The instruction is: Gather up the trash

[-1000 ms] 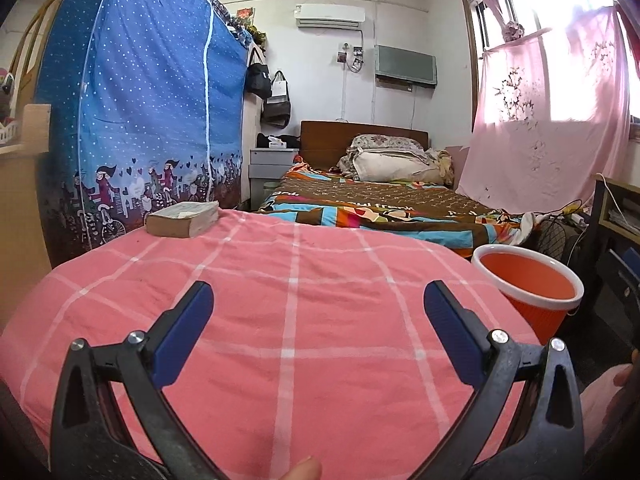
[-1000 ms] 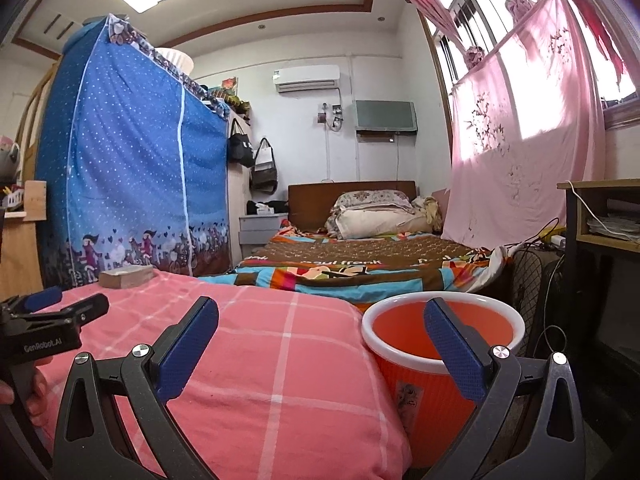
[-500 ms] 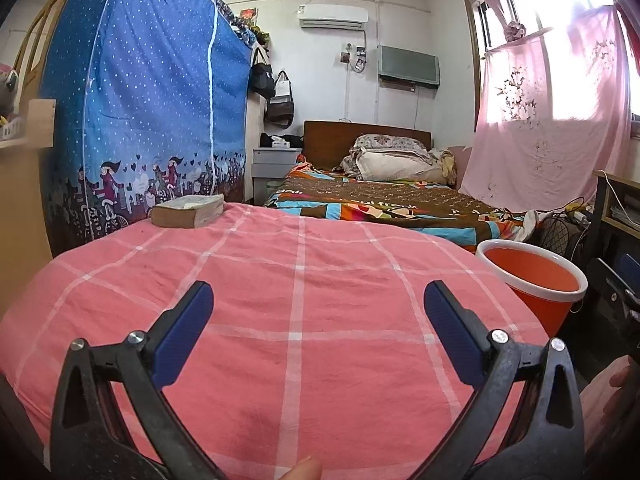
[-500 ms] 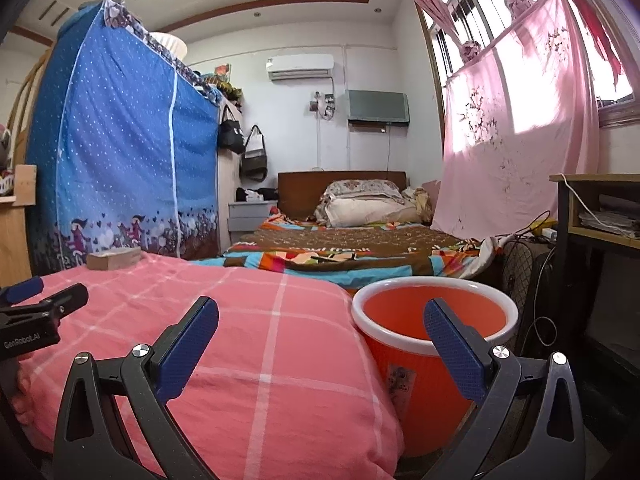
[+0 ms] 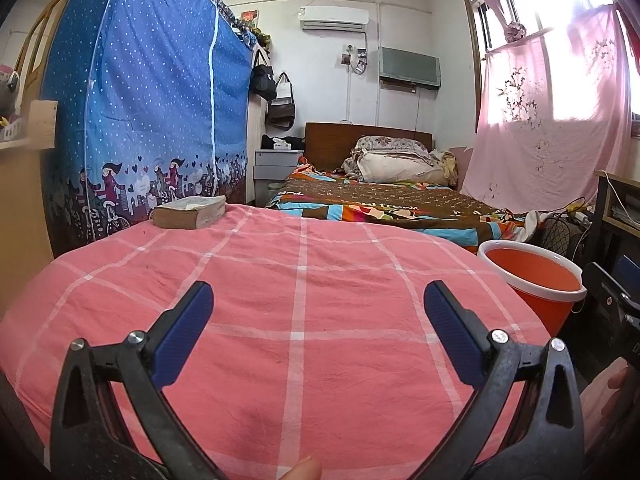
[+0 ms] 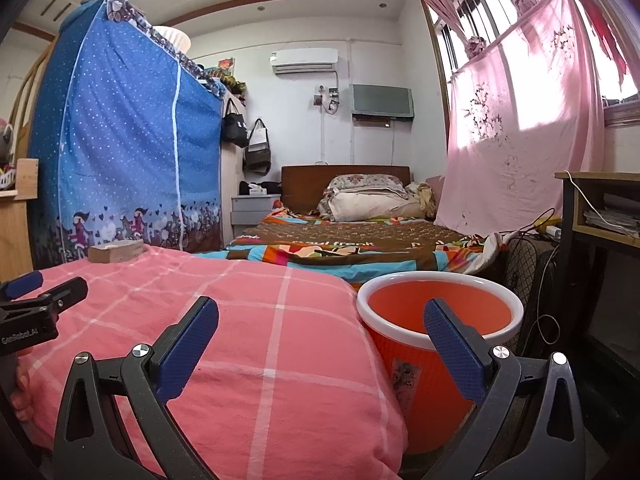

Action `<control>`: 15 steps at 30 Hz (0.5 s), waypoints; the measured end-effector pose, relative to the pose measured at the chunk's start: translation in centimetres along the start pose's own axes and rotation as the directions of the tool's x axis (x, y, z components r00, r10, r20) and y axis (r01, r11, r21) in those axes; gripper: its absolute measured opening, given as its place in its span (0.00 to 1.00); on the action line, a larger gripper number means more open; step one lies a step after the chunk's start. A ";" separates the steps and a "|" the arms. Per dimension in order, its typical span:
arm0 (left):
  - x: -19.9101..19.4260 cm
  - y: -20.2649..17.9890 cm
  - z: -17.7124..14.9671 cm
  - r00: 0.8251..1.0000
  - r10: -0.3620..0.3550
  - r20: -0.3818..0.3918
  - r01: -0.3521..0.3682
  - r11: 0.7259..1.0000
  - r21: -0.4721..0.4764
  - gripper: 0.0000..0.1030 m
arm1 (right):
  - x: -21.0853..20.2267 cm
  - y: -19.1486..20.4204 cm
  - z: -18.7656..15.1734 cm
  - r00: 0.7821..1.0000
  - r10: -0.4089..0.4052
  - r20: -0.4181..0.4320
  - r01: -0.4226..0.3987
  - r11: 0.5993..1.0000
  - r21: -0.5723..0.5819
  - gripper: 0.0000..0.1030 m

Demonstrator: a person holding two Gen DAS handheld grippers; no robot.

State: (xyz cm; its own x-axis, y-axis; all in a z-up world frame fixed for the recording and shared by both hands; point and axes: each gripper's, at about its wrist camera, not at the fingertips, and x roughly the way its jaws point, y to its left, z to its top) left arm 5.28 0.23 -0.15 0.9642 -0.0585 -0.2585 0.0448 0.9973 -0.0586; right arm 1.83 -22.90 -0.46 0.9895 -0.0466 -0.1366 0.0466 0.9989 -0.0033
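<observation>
An orange bin with a white rim (image 5: 532, 280) (image 6: 438, 320) stands on the floor at the right edge of the pink checked quilt (image 5: 296, 312) (image 6: 248, 320). My left gripper (image 5: 318, 308) hangs open over the quilt with nothing between its blue pads. My right gripper (image 6: 320, 322) is open too, low at the quilt's right corner, its right finger in front of the bin. The left gripper's tip (image 6: 36, 296) shows at the left edge of the right wrist view. No loose trash is visible on the quilt.
A thick old book (image 5: 190, 212) (image 6: 116, 250) lies at the quilt's far left corner. A blue fabric wardrobe (image 5: 140, 100) stands on the left, a second bed (image 5: 384, 208) lies beyond, and a desk with cables (image 6: 600, 216) is on the right.
Both grippers have drawn back and lifted a little; the book and bin look slightly farther and lower in view. Both stay open.
</observation>
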 end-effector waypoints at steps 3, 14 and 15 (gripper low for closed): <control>-0.1 0.0 0.0 1.000 0.000 0.005 0.000 1.000 0.005 1.00 | 0.0 0.0 0.0 1.000 -0.002 0.001 0.002 1.000 0.003 1.00; -0.2 0.0 0.0 1.000 0.000 0.006 0.000 1.000 0.002 1.00 | 0.0 0.0 0.0 1.000 -0.003 0.001 0.003 1.000 0.005 1.00; -0.2 -0.1 0.0 1.000 0.000 0.005 0.000 1.000 0.003 1.00 | 0.0 0.0 0.0 1.000 -0.003 0.000 0.003 1.000 0.005 1.00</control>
State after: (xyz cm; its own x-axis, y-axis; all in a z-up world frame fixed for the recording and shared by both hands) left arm 5.06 0.18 -0.10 0.9656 -0.0578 -0.2535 0.0450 0.9974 -0.0560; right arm 1.83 -22.90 -0.44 0.9894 -0.0500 -0.1366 0.0506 0.9987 0.0009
